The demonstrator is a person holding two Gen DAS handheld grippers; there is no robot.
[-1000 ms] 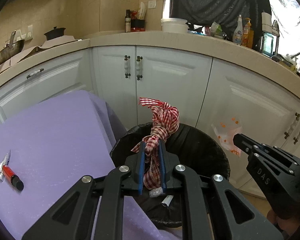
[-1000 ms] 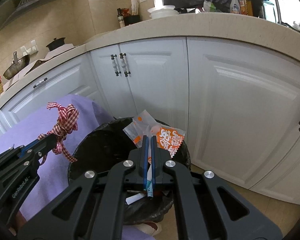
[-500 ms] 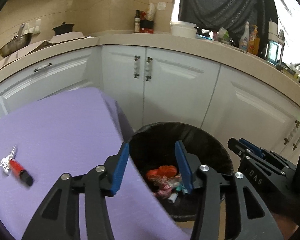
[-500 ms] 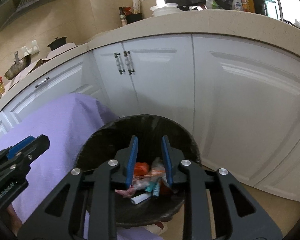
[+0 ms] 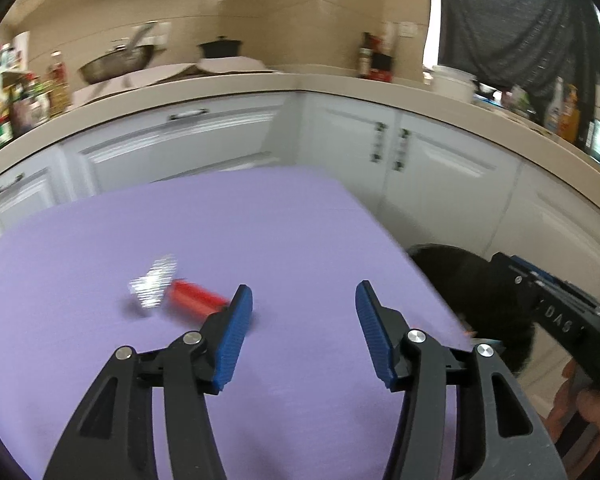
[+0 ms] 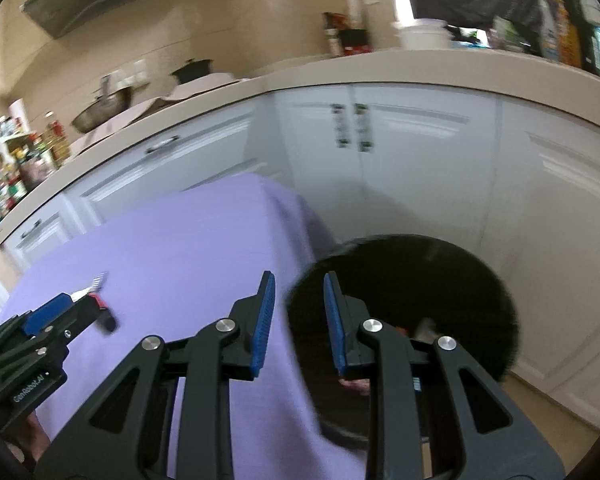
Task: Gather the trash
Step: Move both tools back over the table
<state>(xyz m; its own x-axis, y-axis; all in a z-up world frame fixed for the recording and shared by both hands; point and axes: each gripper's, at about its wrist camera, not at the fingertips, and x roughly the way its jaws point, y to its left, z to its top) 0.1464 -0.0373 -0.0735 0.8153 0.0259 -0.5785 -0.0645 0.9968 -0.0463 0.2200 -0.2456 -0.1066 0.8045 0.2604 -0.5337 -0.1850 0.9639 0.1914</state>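
The bin (image 6: 412,280) is round and black-lined, standing on the floor at lower right of the right wrist view, just beside the corner of the purple table (image 6: 188,248). Scraps of pink and orange rubbish show inside, low in the opening. A red tube (image 5: 194,299) with a crumpled silver end lies flat on the table, left of centre in the left wrist view; its dark cap end is partly hidden. It is blurred.
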